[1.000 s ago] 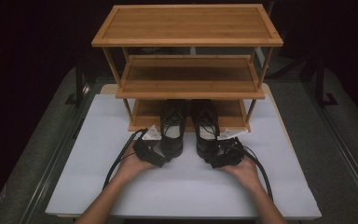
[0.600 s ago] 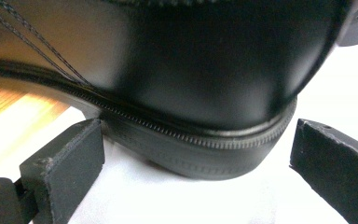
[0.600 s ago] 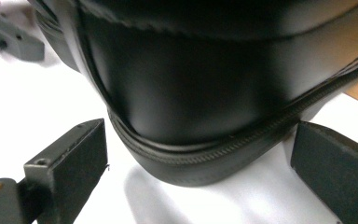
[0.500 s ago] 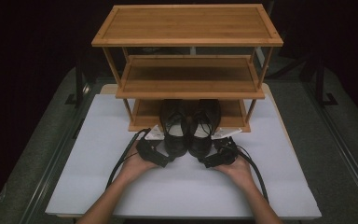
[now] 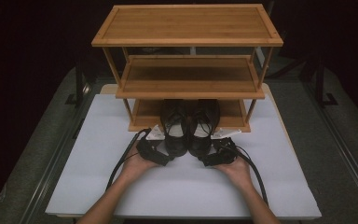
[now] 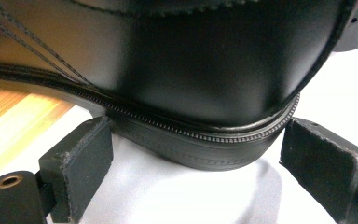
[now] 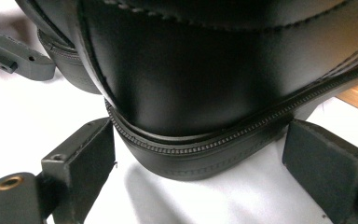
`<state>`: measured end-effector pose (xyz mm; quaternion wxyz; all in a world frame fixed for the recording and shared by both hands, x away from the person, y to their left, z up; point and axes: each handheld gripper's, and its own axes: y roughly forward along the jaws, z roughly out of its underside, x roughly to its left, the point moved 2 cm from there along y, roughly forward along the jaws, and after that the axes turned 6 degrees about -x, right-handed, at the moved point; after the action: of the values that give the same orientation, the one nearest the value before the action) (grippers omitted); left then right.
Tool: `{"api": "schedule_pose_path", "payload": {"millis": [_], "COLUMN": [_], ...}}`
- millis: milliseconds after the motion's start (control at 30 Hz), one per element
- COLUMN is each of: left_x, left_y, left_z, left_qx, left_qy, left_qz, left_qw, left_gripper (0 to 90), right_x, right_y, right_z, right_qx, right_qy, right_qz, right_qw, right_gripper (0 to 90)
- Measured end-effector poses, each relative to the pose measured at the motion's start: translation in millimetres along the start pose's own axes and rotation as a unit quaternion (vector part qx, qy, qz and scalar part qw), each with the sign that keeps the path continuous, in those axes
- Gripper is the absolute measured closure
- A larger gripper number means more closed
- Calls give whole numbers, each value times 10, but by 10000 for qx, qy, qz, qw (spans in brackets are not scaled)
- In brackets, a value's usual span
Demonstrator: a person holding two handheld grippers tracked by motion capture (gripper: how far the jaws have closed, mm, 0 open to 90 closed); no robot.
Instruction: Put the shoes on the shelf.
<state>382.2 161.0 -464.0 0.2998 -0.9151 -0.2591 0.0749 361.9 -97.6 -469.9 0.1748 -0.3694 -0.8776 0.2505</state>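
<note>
— Where are the shoes?
— The left shoe and right shoe lie side by side, toes on the bottom shelf of the wooden rack, heels out over the white board.
— And the grippers?
— The left gripper has its jaws either side of the left heel, the right gripper likewise. Both have just been closing, pads at the heel's sides; contact I cannot tell.

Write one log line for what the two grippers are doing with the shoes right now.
left gripper: jaws closing around left shoe heel, pads not pressing | right gripper: same at right shoe heel | shoes: toes in rack bottom shelf, heels on white mat
</note>
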Motion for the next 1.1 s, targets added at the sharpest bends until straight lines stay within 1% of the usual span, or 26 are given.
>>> {"api": "schedule_pose_path", "payload": {"millis": [67,167,267,300,333,433,500,667,733,767,800,867,967,1100], "left_x": [4,4,9,18,24,49,60,117,135,150,162,203,252,327], "left_y": [-8,-12,-27,-36,-50,-89,-93,-75,-63,-58,-49,-32,-7,12], "left_z": [-10,-16,-39,-53,-87,-154,-191,-226,-241,-251,-254,-251,-269,-308], "left_qx": [-41,-12,-83,-67,-90,-266,-325,-380,-379,-351,-378,-392,-366,-419], "left_qy": [-65,-29,-132,-107,-144,-236,-245,-317,-312,-278,-299,-330,-363,-377], "left_qz": [19,13,49,63,79,131,112,123,101,95,95,125,110,95], "left_qw": [10000,10000,9999,9999,9998,9993,9991,9987,9987,9990,9988,9986,9986,9984], "left_gripper": [97,98,98,98,98,98,98,98,97,96,96,97,97,97], "right_x": [0,-4,-12,-19,-23,-58,-83,-131,-155,-177,-177,-206,-236,-295], "right_y": [-13,-17,-27,-38,-45,-79,-93,-88,-73,-53,-53,-37,-8,31], "right_z": [-9,-17,-33,-45,-53,-102,-132,-194,-213,-232,-232,-251,-297,-351], "right_qx": [-28,-33,-42,-65,-76,-186,-206,-233,-230,-197,-197,-212,-206,-250], "right_qy": [16,38,84,94,107,250,311,337,356,372,372,356,320,374], "right_qz": [-6,-18,-51,-66,-79,-187,-244,-254,-266,-279,-279,-290,-255,-257], "right_qw": [10000,10000,9999,9999,9999,9993,9990,9988,9987,9987,9987,9987,9990,9987], "right_gripper": [101,102,102,103,103,104,104,104,104,104,104,104,104,103]}}
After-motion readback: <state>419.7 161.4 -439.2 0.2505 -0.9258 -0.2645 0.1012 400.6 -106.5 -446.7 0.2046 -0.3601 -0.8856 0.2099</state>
